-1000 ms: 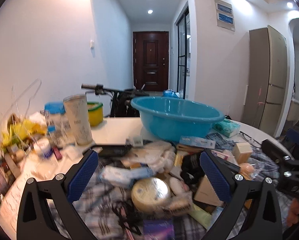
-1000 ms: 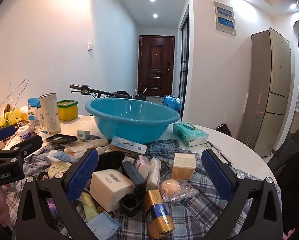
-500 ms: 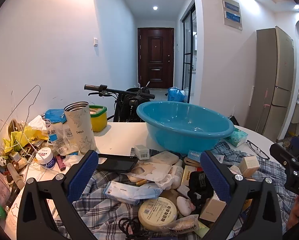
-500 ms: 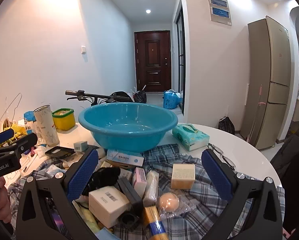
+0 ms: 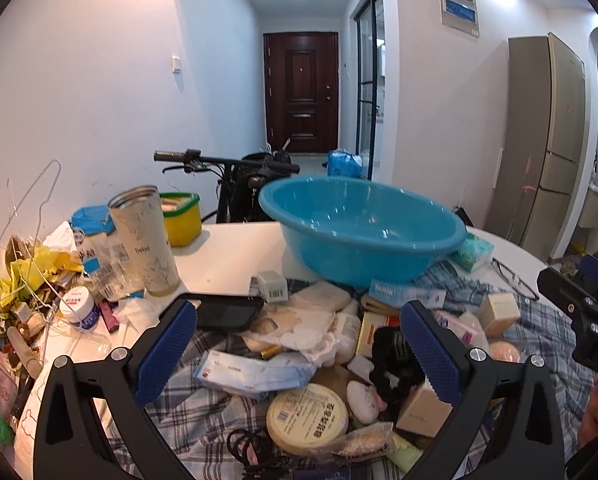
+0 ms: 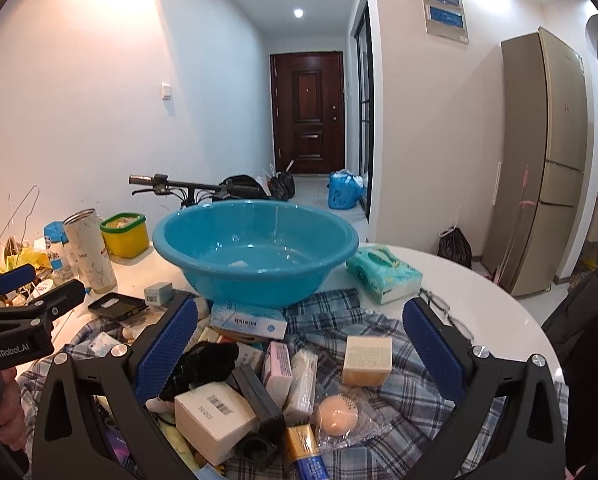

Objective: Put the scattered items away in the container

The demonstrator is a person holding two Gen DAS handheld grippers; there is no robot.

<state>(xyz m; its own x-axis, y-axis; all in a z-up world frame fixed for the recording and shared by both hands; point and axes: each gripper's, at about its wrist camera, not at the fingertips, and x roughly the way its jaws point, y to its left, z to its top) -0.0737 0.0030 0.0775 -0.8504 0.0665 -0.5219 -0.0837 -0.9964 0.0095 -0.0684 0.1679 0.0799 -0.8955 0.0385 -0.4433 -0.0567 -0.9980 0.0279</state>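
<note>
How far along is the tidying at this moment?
Barely started, if at all. The blue basin looks almost empty, with one pale patch I cannot identify. Left gripper and right gripper are open, holding nothing. The pile on the plaid cloth remains.
</note>
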